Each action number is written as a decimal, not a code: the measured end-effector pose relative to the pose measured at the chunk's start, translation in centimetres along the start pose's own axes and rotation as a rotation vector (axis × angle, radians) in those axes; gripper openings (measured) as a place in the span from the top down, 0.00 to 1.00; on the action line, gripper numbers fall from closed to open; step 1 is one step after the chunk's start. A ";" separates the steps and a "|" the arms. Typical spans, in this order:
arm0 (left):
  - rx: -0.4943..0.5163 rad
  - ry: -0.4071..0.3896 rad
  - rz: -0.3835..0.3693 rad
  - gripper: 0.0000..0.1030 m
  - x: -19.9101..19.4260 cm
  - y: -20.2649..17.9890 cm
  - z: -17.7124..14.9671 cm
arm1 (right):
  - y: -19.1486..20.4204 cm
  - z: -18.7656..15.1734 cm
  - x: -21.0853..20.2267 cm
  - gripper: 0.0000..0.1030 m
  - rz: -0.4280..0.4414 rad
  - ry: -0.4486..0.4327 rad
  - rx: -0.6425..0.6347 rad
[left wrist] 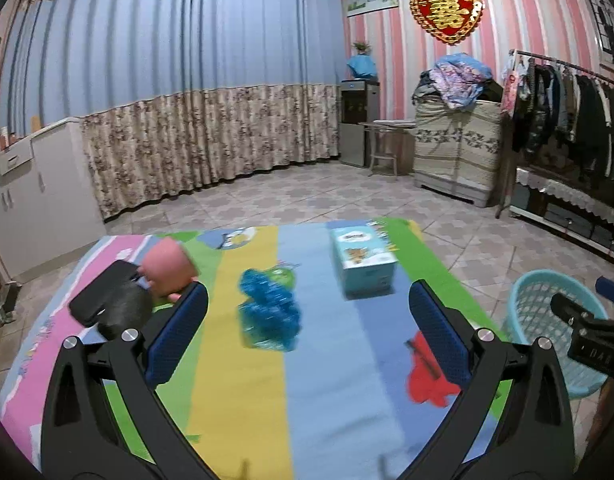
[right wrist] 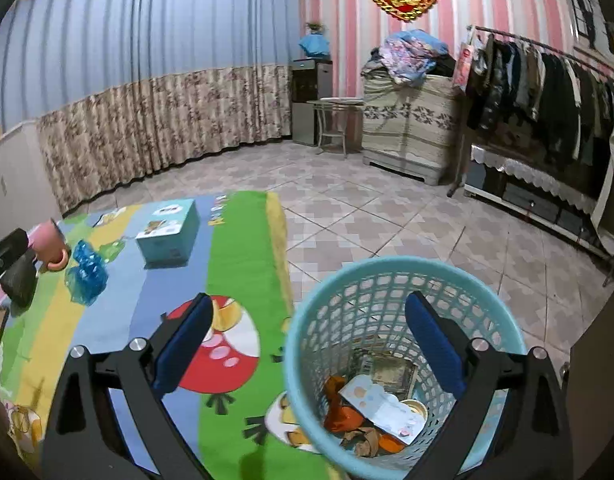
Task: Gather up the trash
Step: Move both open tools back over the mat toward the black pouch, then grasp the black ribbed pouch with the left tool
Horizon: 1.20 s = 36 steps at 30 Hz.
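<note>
A crumpled blue plastic wrapper (left wrist: 269, 309) lies on the colourful striped mat (left wrist: 243, 380), straight ahead of my open, empty left gripper (left wrist: 307, 332). It also shows in the right wrist view (right wrist: 87, 273), far left. My right gripper (right wrist: 307, 340) is open and empty over the rim of a light blue mesh trash basket (right wrist: 307, 344), which holds paper, an orange wrapper (right wrist: 339, 408) and other scraps. The basket also shows in the left wrist view (left wrist: 539, 312), at the right beside the mat.
On the mat stand a light blue box (left wrist: 363, 260), a pink cup (left wrist: 169, 266) and a black object (left wrist: 111, 300). Tiled floor (right wrist: 387, 216) surrounds the mat. A clothes rack (left wrist: 567, 100), covered cabinet (left wrist: 455, 148) and curtains (left wrist: 187, 100) stand farther off.
</note>
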<state>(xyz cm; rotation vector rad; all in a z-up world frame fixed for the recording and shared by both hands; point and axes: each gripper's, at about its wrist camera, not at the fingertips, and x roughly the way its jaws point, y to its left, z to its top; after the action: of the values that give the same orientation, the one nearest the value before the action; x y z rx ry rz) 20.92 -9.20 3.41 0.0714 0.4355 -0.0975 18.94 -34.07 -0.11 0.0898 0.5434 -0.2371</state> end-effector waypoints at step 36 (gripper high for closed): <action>-0.227 0.215 0.197 0.05 3.0 21.2 -7.5 | 14.3 -4.0 3.7 0.08 0.157 0.154 -0.186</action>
<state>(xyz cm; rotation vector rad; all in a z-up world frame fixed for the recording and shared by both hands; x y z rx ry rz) 22.80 12.29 -3.57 -0.0999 0.6486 0.1550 23.56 -20.35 -5.16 -0.0300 0.7057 -0.0261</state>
